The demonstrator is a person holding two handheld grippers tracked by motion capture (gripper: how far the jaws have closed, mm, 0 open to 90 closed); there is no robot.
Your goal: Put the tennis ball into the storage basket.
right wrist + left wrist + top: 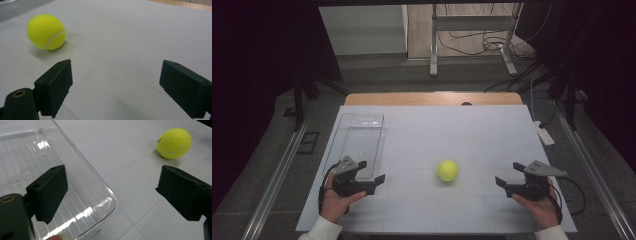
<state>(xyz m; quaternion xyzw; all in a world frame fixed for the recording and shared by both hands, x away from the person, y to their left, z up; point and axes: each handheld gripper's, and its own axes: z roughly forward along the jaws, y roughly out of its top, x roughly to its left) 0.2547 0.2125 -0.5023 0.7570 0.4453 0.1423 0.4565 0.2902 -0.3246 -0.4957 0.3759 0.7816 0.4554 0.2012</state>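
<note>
Nothing is in hand yet. The tennis ball (447, 170) lies alone on the worktop (452, 130), between the two grippers and a little ahead of them, touching neither. The clear plastic tray (360, 142) sits at the left side of the worktop, empty as far as its ribbed bottom shows. Judging by how things lie, the work is to put the ball into that tray — and all of it is left: the reach, the grasp, the carry, the release.

The left gripper (371, 176) hovers at the tray's near corner with its jaws spread wide and nothing between them; in the left gripper view one jaw stands over the tray's inside, the other over bare worktop. The right gripper (509, 173) is well to the right of the ball, jaws also spread, empty.

The worktop is a pale, matte sheet with faint seam lines, laid over a wooden table whose far edge shows. The room beyond is dim — dark curtains at both sides, a metal stand (472, 35) and loose cables (472, 45) on the floor.
</note>
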